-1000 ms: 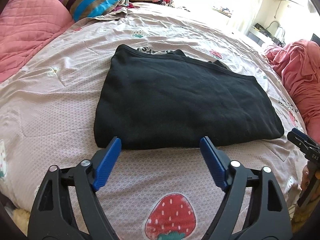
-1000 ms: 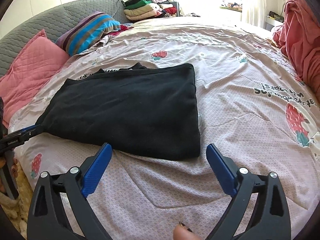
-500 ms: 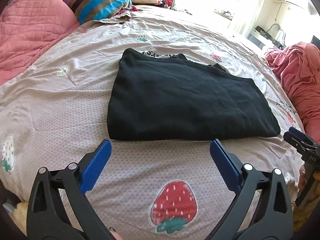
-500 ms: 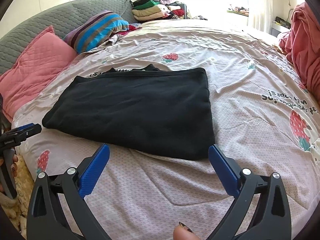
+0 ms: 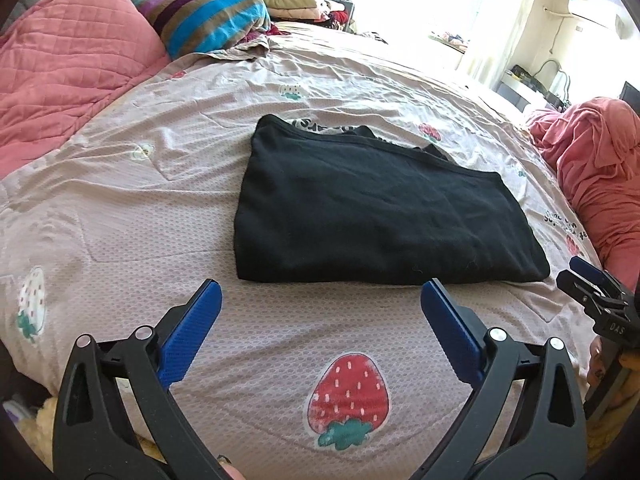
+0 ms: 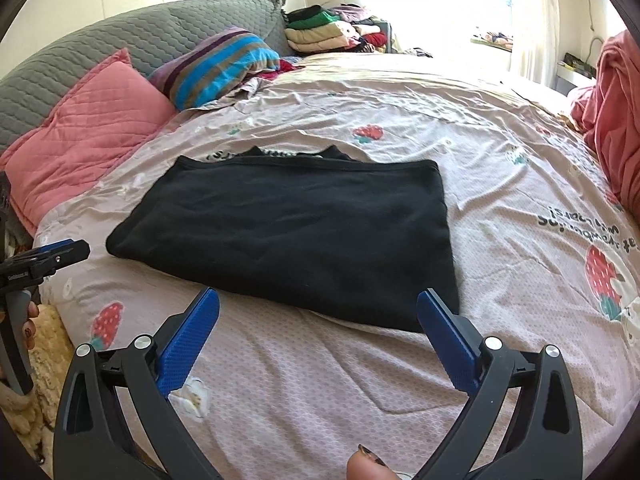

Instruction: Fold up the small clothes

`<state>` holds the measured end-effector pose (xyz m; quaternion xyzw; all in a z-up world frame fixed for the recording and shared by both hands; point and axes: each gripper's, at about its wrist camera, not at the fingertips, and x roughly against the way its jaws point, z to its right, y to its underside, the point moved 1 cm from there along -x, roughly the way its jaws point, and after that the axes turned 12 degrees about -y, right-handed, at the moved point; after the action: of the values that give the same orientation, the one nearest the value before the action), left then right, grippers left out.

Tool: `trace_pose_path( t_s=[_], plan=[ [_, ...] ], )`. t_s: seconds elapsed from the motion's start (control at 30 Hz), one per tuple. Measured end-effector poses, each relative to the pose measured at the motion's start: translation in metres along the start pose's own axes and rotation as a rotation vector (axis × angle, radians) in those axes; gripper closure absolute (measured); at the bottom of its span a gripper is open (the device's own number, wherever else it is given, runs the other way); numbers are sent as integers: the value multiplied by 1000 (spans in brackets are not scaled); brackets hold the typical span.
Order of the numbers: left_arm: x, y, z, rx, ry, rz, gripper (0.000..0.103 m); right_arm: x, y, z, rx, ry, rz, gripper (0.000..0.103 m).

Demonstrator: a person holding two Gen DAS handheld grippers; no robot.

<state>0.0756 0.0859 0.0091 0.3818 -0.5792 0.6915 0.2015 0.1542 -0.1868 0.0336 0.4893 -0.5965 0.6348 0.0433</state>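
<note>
The black garment (image 5: pixel 384 216) lies folded flat on the strawberry-print bedspread (image 5: pixel 120 208), its long axis crosswise in front of me, what looks like the neckline on the far edge. My left gripper (image 5: pixel 320 312) and right gripper (image 6: pixel 318 316) hang near its front edge, both spread wide, holding nothing

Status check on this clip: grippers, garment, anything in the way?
Left gripper open, right gripper open, both empty. Black folded fabric garment flat on strawberry-print bedsheet. Nothing between.
</note>
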Motion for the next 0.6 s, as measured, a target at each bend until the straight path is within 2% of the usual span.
trace_pose_path(
  t_s=[0.6],
  plan=[
    [11, -6, -39, 91, -55, 35, 10, -25, -23, -65, 126, -109, -1, 5]
  ],
)
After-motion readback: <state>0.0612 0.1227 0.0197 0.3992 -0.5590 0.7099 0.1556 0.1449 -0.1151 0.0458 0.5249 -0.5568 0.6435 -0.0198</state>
